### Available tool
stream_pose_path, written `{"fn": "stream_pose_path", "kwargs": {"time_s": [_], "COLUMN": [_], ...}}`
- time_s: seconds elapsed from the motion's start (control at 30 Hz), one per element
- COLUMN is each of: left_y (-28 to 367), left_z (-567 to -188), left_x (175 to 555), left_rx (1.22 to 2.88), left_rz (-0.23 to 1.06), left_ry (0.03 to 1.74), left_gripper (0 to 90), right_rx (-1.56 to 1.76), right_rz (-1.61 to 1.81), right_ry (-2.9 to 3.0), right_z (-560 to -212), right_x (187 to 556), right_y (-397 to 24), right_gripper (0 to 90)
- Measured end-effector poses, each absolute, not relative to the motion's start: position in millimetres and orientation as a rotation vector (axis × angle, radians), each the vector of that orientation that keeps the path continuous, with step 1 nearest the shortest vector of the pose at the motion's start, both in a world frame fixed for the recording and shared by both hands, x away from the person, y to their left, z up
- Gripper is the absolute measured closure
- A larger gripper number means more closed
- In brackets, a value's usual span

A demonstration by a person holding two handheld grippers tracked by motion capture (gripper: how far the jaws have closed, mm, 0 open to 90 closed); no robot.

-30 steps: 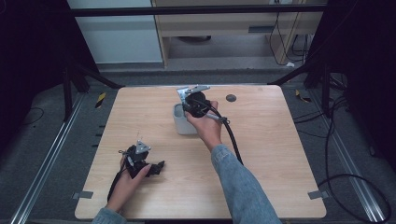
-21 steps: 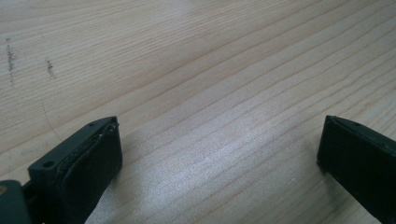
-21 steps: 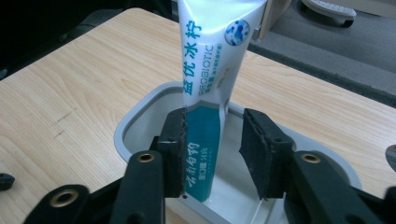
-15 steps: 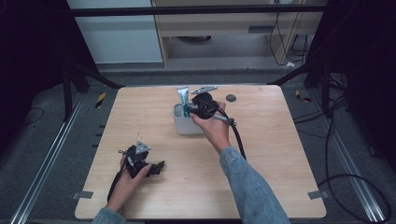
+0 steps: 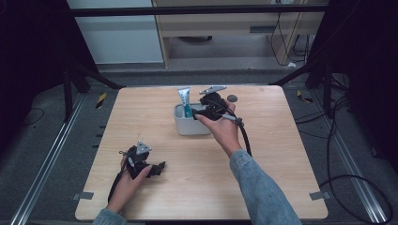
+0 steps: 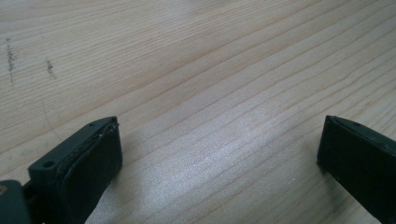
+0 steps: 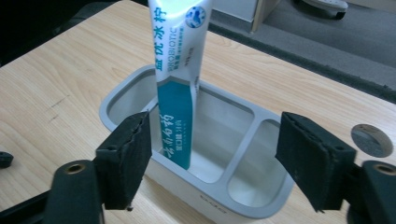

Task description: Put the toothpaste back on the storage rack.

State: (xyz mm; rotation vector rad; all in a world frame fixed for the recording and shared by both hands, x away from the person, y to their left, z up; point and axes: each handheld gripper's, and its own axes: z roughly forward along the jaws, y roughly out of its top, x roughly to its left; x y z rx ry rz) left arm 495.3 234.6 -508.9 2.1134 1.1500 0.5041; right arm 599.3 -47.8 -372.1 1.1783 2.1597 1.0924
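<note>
A pale wooden table (image 5: 281, 154) stands on a grey floor between dark curtains, with a low shelf unit and trailing cables beyond its far edge. Near the middle of the far half sits a light grey holder (image 5: 190, 125) with rounded corners, divided into compartments; in the right gripper view (image 7: 261, 122) one large compartment and a smaller one beside it are visible. A toothpaste tube (image 5: 185, 100) in white and teal stands upright in the large compartment, leaning slightly against the rim, its printed body (image 7: 180, 70) rising well above the holder. The right gripper (image 5: 202, 112) hangs over the holder just beside the tube, held by the person's right hand (image 5: 224, 131), whose denim sleeve reaches in from the bottom. Its jaws have just been opening and now stand wide apart, the tube near the left pad but free of both, so nothing is gripped. A small round grey disc (image 5: 232, 98) lies on the table behind the holder. At the near left, the left gripper (image 5: 157, 168) rests low over bare wood in the left hand (image 5: 127, 180), its jaws spread wide with only the tabletop between them.
</note>
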Motion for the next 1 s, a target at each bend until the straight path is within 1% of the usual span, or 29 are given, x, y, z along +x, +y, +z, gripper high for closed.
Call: {"fn": "stream_pose_path", "kwargs": {"time_s": [0.33, 0.7, 1.0], "left_y": [235, 235, 235], "left_z": [-509, -509, -509], "left_x": [495, 495, 495], "left_rx": [2.113, 2.113, 2.116], "left_rz": [0.504, 0.504, 0.504], "left_ry": [1.15, 1.15, 1.149], "left_gripper": [0.0, 0.0, 0.0], "right_rx": [1.194, 1.17, 1.12], "right_rz": [1.034, 1.049, 1.062], "right_ry": [2.179, 2.178, 2.178], "right_z": [-368, -360, -359], "right_x": [595, 580, 566], "right_y": [-61, -79, -97], "right_gripper": [12.8, 7.0, 5.8]}}
